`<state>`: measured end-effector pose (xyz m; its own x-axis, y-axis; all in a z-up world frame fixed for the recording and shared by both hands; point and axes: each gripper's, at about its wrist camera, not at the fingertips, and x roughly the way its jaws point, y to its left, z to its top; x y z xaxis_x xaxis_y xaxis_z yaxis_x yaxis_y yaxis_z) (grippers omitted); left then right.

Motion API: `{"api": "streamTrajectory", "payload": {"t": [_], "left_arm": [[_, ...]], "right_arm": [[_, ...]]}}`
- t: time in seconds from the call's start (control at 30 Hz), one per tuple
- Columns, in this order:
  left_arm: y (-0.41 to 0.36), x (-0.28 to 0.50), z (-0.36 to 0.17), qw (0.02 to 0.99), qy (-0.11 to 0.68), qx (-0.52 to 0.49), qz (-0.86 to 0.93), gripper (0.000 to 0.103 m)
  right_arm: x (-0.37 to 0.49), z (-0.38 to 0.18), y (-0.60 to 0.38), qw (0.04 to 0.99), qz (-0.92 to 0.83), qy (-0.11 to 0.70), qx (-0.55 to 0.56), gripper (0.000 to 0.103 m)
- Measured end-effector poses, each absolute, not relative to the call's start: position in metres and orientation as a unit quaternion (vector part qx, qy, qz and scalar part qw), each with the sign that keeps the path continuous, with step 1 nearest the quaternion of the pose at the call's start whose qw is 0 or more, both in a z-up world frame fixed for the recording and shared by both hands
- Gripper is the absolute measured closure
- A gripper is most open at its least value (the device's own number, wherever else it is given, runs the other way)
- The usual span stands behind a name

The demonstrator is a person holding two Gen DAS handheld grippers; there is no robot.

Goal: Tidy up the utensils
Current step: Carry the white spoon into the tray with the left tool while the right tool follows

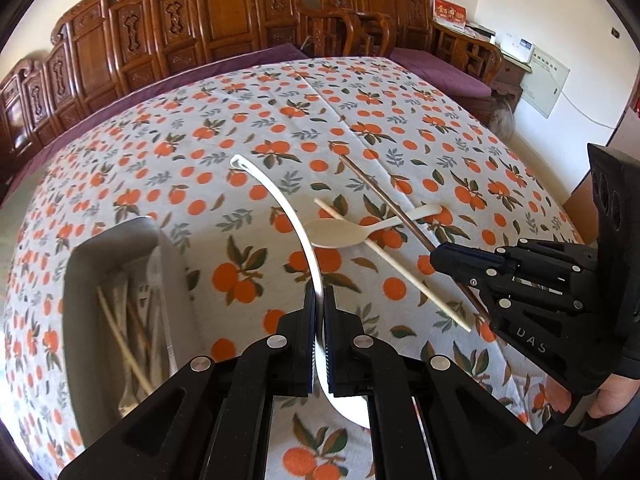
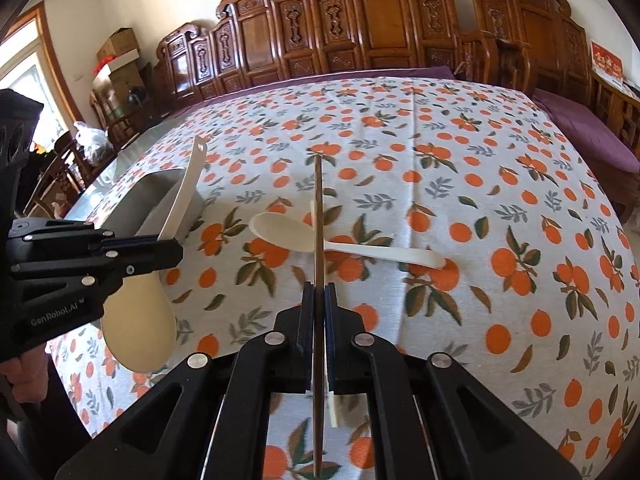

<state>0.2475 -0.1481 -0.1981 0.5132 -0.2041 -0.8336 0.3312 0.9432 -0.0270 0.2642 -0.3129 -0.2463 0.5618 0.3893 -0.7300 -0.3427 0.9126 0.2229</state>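
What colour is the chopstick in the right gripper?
Dark brown chopstick, clearest in the right wrist view.

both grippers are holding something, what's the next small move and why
Probably swing the left gripper, shut on the white rice paddle, over the grey bin to its left and release. The bin already holds utensils, and the right gripper is busy clamping the brown chopstick.

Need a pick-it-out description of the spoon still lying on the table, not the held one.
Start at the orange-print tablecloth, then its middle, to the right of the grey utensil bin. The small cream spoon lies flat there under the dark chopstick. Unlike the big white rice paddle, no hand-held gripper holds it.
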Motion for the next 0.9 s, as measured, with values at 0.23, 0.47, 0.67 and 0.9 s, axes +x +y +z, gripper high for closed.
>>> {"api": "streamTrajectory", "payload": {"t": [0.23,0.47,0.67,0.9], "left_arm": [[-0.125,0.236,-0.185,0.874,0.461,0.066,-0.137,0.100],[-0.106,0.229,-0.178,0.878,0.459,0.063,-0.121,0.100],[-0.088,0.224,-0.170,0.883,0.453,0.059,-0.110,0.100],[-0.063,0.223,-0.167,0.886,0.451,0.058,-0.093,0.100]], "right_arm": [[0.255,-0.237,-0.292,0.881,0.234,0.410,0.019,0.097],[0.247,-0.222,-0.280,0.886,0.248,0.390,0.017,0.097],[0.240,-0.205,-0.272,0.890,0.264,0.372,0.020,0.097],[0.229,-0.197,-0.253,0.888,0.283,0.361,0.005,0.097]]}}
